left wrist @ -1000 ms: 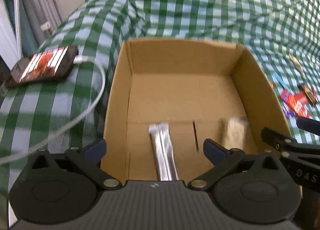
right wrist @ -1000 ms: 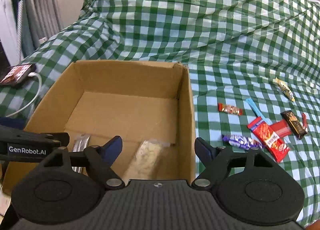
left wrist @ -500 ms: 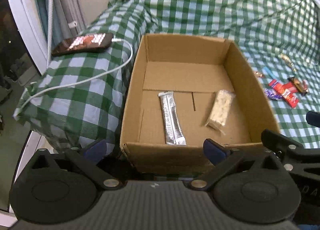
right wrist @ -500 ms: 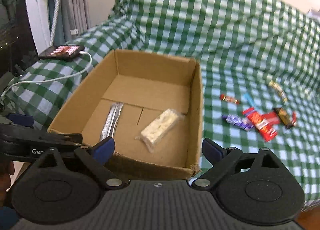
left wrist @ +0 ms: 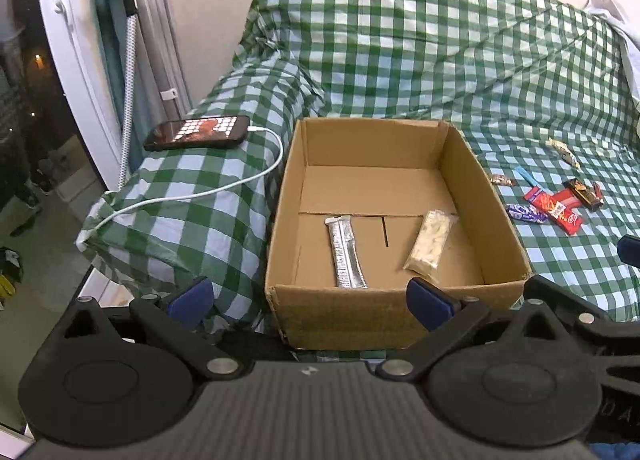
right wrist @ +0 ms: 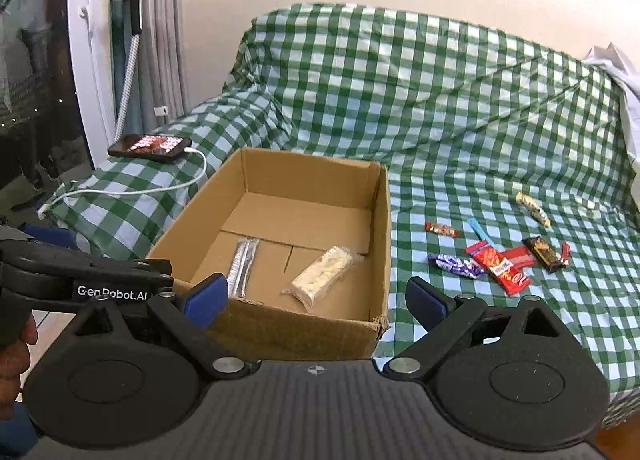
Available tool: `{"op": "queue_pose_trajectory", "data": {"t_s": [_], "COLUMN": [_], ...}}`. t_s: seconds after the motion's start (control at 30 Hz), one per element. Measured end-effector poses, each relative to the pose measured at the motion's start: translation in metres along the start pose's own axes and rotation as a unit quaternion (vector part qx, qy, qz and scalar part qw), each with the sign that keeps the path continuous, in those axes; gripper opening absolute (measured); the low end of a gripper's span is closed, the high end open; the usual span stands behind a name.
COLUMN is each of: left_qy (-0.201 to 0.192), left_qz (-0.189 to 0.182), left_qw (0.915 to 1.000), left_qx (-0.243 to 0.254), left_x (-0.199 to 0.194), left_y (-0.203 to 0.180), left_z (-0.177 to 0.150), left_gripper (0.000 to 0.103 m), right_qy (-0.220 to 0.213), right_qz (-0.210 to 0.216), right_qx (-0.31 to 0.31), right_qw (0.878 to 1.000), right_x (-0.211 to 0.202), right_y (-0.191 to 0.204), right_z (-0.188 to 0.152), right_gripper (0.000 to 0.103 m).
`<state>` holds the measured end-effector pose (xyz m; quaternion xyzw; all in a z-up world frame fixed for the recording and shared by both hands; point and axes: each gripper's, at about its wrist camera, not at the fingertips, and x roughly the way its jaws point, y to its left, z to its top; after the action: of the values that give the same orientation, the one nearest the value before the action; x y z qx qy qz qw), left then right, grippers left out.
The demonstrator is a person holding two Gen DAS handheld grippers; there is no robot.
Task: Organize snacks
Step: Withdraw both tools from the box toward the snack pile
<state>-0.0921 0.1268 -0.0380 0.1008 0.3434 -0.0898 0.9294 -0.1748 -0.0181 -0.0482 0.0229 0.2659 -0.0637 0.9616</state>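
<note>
A sofa draped in a green-and-white checked cover (right wrist: pixel 440 108) fills the room's corner against a plain pale wall, with a curtain and a dark glass door off to the left.

Nearest the cameras are the two grippers, both clear of the seat and in front of the sofa's edge. The left gripper (left wrist: pixel 310 298) has its fingers spread wide with nothing between them. The right gripper (right wrist: pixel 316 294) is likewise spread wide and empty; its jaws have just been opening.

Just beyond them sits an open cardboard box (right wrist: pixel 384 228) on the seat, its near wall facing the grippers. Two snacks already lie on its floor: a silver bar (left wrist: pixel 345 252) to the left, running near to far, and a clear packet of pale pieces (left wrist: pixel 430 242) to the right, tilted a little.

The snacks left to sort lie to the right of the box on the seat, well apart from both grippers. Nearest is a purple wrapper (right wrist: pixel 456 265), just beside a red bar (right wrist: pixel 498 268) whose long axis runs diagonally, near-right to far-left. Around them are a dark brown bar (right wrist: pixel 543 254), a thin blue stick (right wrist: pixel 482 231), a small red-and-brown sweet (right wrist: pixel 442 229), and farthest, a gold-and-white wrapper (right wrist: pixel 532 208).

That cluster lies ahead and to the right of the right gripper, which is the closer of the two, so it is probably the one for the next pick.

On the far left armrest a phone (left wrist: pixel 198 133) is charging on a white cable (left wrist: pixel 224 188).
</note>
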Motion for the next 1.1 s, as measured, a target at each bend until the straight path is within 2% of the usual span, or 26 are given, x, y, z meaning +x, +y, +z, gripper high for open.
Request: {"op": "queue_pose_trajectory", "data": {"t_s": [0.47, 1.1], "left_qy": [-0.003, 0.012], "left_qz": [0.001, -0.001], "left_qw": [1.0000, 0.9999], "left_qx": [-0.002, 0.004], "left_x": [-0.015, -0.005], "left_y": [-0.001, -0.003], "left_z": [-0.005, -0.007], "left_gripper": [0.103, 0.103], "right_qy": [-0.012, 0.005], "right_qz": [0.001, 0.002], "right_qx": [0.001, 0.013], "right_qw": [1.000, 1.000], "right_x": [-0.016, -0.009], "right_y": [-0.001, -0.001], "right_z": [-0.003, -0.006], "right_gripper": [0.097, 0.098]}}
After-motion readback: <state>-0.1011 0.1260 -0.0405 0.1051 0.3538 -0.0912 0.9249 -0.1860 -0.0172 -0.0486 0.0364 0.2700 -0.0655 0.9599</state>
